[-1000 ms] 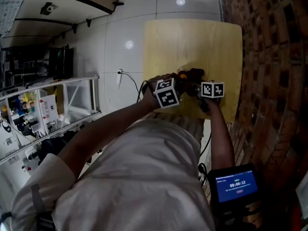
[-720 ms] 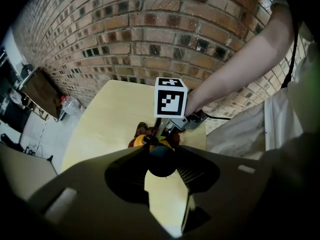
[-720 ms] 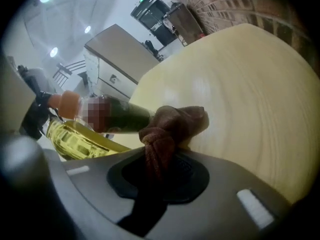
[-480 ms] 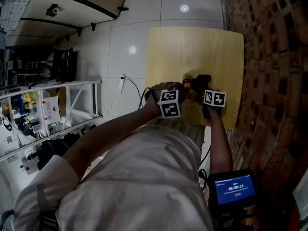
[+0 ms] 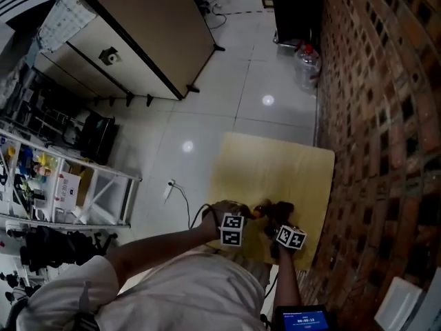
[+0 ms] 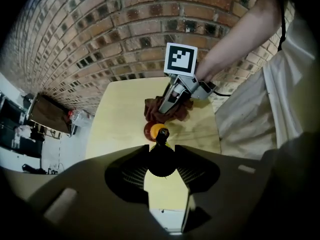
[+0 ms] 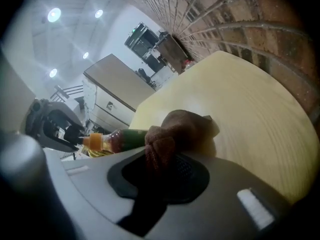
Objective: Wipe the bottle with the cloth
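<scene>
Bottle point(image 7: 120, 139) is held level near the near edge of the wooden table point(image 5: 275, 164). Its long axis runs side to side between the two grippers, with the black cap pointing left. At the left, the left gripper point(image 6: 161, 156) has its jaws clamped on that cap. Next come an orange collar, a reddish neck and a green label whose print is too small to read. A brown cloth point(image 7: 182, 126) covers the far end, pinched tight in the right gripper point(image 7: 159, 171).
</scene>
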The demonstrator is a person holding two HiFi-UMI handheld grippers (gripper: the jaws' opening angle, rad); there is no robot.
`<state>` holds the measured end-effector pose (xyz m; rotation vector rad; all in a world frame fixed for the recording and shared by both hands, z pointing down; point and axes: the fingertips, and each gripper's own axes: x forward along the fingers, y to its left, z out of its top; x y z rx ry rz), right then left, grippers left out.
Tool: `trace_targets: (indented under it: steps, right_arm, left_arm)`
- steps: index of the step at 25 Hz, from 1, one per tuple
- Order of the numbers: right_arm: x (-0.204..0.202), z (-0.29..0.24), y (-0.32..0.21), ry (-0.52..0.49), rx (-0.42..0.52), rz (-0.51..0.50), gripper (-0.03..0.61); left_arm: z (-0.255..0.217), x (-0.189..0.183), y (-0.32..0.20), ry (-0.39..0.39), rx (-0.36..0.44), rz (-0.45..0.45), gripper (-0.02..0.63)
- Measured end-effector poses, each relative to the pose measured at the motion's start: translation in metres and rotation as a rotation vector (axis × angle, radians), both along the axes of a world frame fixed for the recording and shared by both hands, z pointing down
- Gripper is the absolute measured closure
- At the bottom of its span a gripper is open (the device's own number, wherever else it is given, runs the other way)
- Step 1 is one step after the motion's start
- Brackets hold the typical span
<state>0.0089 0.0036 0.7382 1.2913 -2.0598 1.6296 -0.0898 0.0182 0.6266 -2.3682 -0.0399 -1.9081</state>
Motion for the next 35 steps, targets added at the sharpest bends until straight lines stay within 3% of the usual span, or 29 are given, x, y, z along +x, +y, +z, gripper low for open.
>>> trace_targets:
  steps: [4, 10, 17, 23, 29, 31, 35]
  right_arm:
    - [-0.006, -0.007, -0.019, 0.006, 0.045, -0.002, 0.514]
    - [-0.008, -0.006, -0.014, 0.014, 0.042, 0.0, 0.514]
    - [0.001, -0.013, -0.028, 0.016, 0.063, 0.03, 0.514]
    - [0.008, -0.009, -0.016, 0.018, 0.04, 0.063, 0.514]
    - [0.013, -0.006, -0.013, 0.017, 0.033, 0.09, 0.514]
    - [0.014, -0.007, -0.014, 0.015, 0.038, 0.095, 0.514]
    - [0.016, -0.013, -0.02, 0.01, 0.074, 0.099, 0.514]
  left_arm:
    - [0.001, 0.0, -0.017, 0.004, -0.009, -0.025, 0.431]
    - [0.005, 0.002, -0.012, 0.05, -0.115, -0.134, 0.287]
    - [-0.008, 0.006, -0.03, 0.07, -0.019, -0.092, 0.243]
    - [0.007, 0.024, -0.024, 0.067, -0.04, -0.045, 0.236]
    - [0.036, 0.033, -0.028, -0.025, 0.01, 0.036, 0.267]
    - [0.04, 0.036, -0.032, -0.03, 0.023, 0.038, 0.397]
    - [0.039, 0.04, -0.035, -0.023, 0.029, 0.047, 0.434]
